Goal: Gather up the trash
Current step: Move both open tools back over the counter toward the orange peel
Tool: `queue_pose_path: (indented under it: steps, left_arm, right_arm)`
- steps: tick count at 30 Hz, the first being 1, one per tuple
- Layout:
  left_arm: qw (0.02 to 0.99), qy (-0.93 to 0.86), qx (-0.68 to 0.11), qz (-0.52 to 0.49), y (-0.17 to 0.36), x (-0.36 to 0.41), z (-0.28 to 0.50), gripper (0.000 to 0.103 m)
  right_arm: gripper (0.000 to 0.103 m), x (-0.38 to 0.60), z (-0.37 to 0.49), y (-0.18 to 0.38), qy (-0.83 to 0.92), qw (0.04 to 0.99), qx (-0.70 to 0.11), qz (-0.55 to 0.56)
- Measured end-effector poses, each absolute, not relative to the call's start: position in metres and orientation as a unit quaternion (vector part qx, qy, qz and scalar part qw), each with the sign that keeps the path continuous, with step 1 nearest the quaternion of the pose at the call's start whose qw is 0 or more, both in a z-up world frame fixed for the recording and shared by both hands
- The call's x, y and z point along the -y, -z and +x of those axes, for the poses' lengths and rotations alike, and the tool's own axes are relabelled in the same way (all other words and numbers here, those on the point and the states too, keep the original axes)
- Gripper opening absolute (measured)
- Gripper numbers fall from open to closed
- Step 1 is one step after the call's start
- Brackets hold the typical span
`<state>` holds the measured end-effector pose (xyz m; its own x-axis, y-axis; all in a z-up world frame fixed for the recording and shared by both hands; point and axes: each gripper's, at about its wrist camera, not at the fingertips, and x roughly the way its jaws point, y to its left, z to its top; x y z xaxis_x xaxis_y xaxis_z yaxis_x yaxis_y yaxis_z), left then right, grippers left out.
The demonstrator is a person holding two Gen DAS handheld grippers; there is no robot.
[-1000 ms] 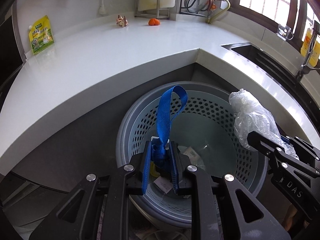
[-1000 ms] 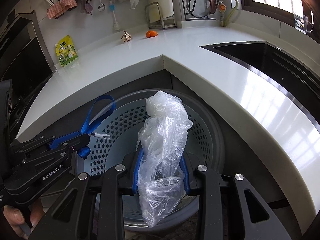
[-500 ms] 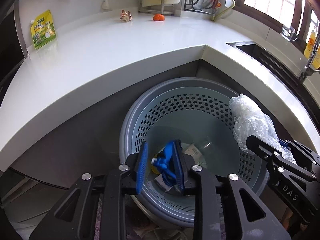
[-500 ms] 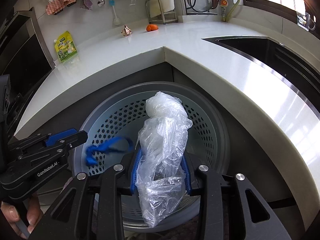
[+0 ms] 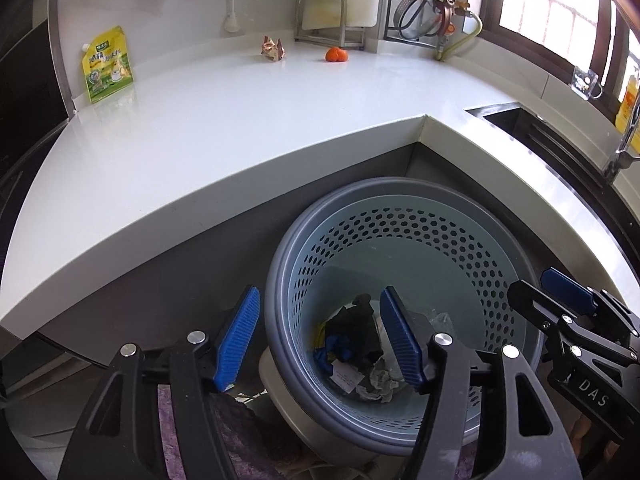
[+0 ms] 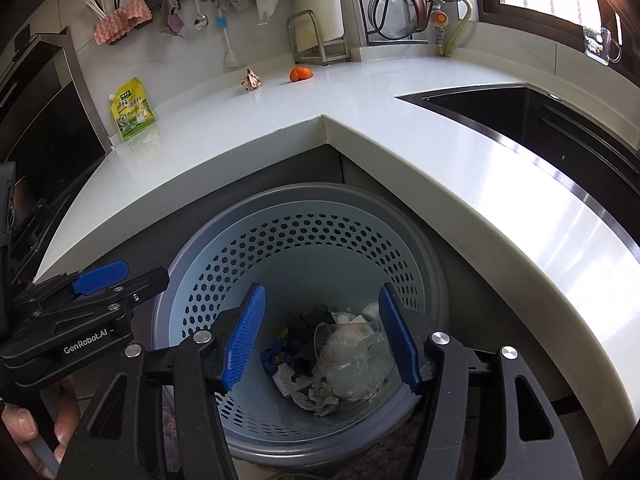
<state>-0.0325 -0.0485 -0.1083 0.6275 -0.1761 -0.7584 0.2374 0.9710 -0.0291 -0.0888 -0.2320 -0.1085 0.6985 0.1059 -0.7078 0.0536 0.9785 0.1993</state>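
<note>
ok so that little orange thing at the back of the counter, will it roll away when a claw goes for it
Probably a bit. The orange thing looks round and smooth, sitting on a glossy countertop, so a nudge could send it rolling. It looks small and likely light. I cannot tell if it is firm fruit or soft peel, so squeeze gently.

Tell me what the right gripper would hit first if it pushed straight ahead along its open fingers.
Most likely the clear plastic bag lying on the trash in the perforated basket. The right gripper is open and empty, aimed down into the basket, with nothing visible between the fingers and the bag. Depth is hard to judge through the fisheye.
</note>
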Motion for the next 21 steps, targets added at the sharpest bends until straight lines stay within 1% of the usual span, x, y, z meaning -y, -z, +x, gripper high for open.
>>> queue_pose_path:
  steps: [3,5,9,10,14,15,17,20,21]
  left_arm:
    - [0.910,0.105,-0.400,0.032,0.097,0.043,-0.033,0.072]
    - [0.916,0.099,-0.387,0.031,0.088,0.040,-0.034,0.074]
    - [0.926,0.094,-0.364,0.028,0.072,0.036,-0.036,0.084]
    - [0.928,0.094,-0.360,0.027,0.070,0.036,-0.036,0.086]
    - [0.934,0.088,-0.346,0.027,0.060,0.032,-0.035,0.091]
    - [0.936,0.086,-0.341,0.025,0.057,0.031,-0.033,0.095]
    - [0.940,0.084,-0.331,0.018,0.050,0.028,-0.030,0.096]
    - [0.945,0.078,-0.316,0.019,0.038,0.026,-0.021,0.096]
    - [0.947,0.075,-0.310,0.022,0.034,0.025,-0.018,0.097]
  right_arm:
    - [0.060,0.231,-0.091,0.104,-0.015,0.919,-0.379,0.103]
    - [0.061,0.231,-0.092,0.101,-0.015,0.922,-0.373,0.104]
    - [0.064,0.229,-0.091,0.094,-0.018,0.925,-0.365,0.105]
    - [0.066,0.229,-0.090,0.092,-0.019,0.926,-0.363,0.104]
    - [0.069,0.225,-0.086,0.082,-0.021,0.932,-0.349,0.098]
    - [0.071,0.225,-0.085,0.079,-0.022,0.933,-0.345,0.096]
    - [0.074,0.224,-0.082,0.071,-0.022,0.938,-0.333,0.094]
    - [0.075,0.223,-0.075,0.059,-0.023,0.945,-0.316,0.084]
    - [0.077,0.222,-0.071,0.055,-0.023,0.947,-0.311,0.080]
